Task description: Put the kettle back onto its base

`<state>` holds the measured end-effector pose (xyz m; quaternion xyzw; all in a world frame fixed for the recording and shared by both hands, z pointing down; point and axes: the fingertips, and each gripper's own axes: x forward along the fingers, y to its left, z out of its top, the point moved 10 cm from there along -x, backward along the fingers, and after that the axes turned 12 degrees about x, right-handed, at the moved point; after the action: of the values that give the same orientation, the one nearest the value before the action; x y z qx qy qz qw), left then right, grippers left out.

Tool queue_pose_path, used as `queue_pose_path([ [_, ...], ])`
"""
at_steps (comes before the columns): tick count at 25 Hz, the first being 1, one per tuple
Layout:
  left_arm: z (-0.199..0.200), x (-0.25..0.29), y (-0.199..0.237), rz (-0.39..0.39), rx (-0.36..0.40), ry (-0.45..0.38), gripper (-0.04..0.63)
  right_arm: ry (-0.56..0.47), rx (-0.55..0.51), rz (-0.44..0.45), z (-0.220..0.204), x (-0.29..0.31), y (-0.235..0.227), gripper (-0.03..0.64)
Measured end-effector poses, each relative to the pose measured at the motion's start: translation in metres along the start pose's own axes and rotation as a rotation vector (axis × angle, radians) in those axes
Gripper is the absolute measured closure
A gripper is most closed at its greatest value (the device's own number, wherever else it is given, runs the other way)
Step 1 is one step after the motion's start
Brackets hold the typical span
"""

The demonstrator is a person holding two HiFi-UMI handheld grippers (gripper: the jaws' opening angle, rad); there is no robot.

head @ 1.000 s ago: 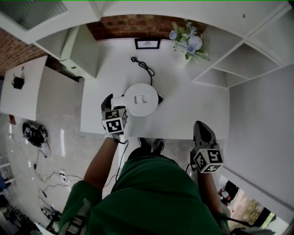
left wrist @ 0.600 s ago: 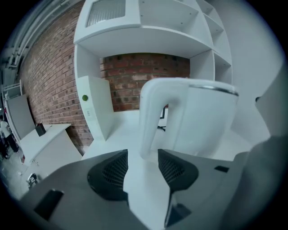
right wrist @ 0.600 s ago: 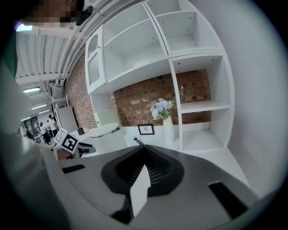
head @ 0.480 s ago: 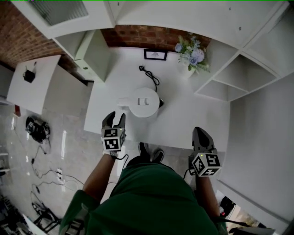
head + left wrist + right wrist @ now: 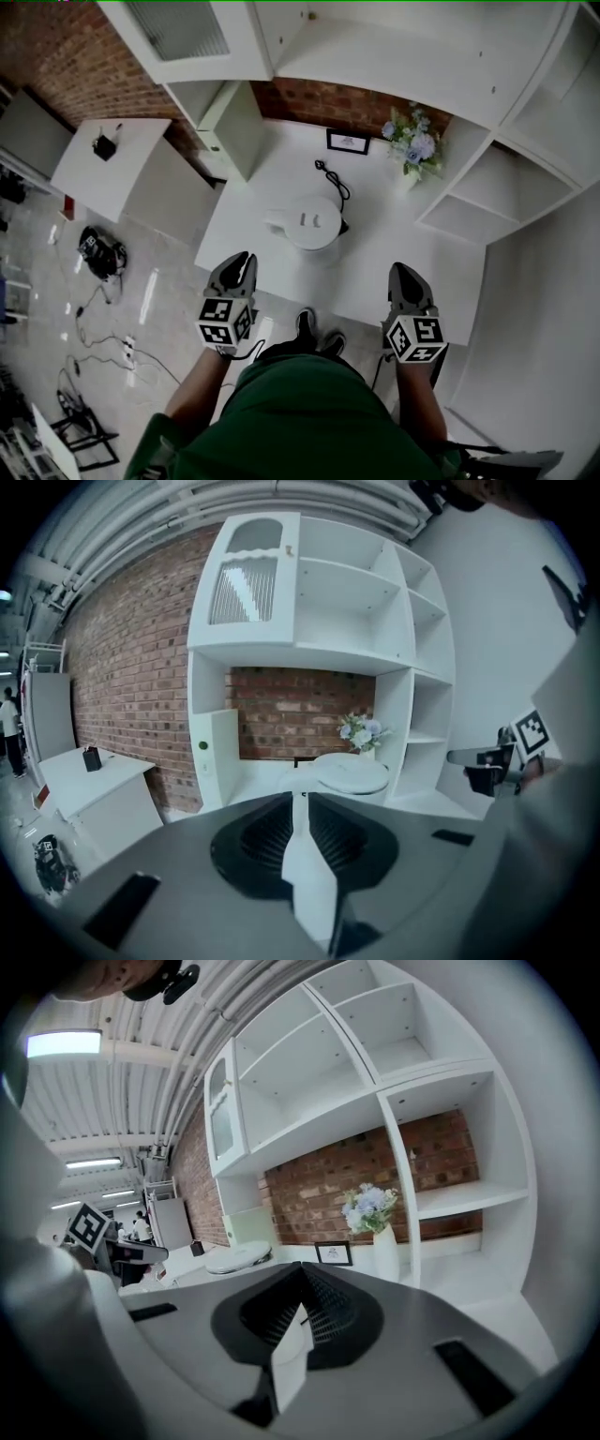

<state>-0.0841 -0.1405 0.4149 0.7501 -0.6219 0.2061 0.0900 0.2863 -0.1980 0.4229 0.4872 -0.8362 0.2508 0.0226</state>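
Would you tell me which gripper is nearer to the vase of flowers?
Right. The right gripper hangs almost straight in front of the vase of flowers; the left gripper is well off to its left, farther away.

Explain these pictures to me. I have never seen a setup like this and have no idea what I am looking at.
No robot here: a person in a green top holds a two-jaw tool in each hand. The overhead picture comes from a camera on the person's head, looking steeply down; the left tool shows at its left, the right tool at its right. The other two come from cameras riding on each tool, looking along its jaws. On the white table stand a white kettle, a vase of flowers and a small picture frame, with a black cord lying behind the kettle. Nothing is held: the left tool's jaws have just closed on nothing, the right tool's are together too, and both are apart from the kettle.
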Motion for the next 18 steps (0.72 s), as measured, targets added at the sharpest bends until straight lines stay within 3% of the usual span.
queue_pose_path([
  [9, 0.013, -0.045, 0.020, 0.100, -0.095, -0.105, 0.531, -0.054, -0.117, 0.121, 0.019, 0.009, 0.041, 0.595],
  [13, 0.013, -0.043, 0.036, 0.103, -0.127, -0.155, 0.531, -0.109, -0.178, 0.118, 0.039, 0.006, 0.061, 0.595],
  [18, 0.012, -0.047, 0.074, 0.073, -0.109, -0.198, 0.531, -0.140, -0.191, 0.076, 0.046, 0.011, 0.096, 0.595],
])
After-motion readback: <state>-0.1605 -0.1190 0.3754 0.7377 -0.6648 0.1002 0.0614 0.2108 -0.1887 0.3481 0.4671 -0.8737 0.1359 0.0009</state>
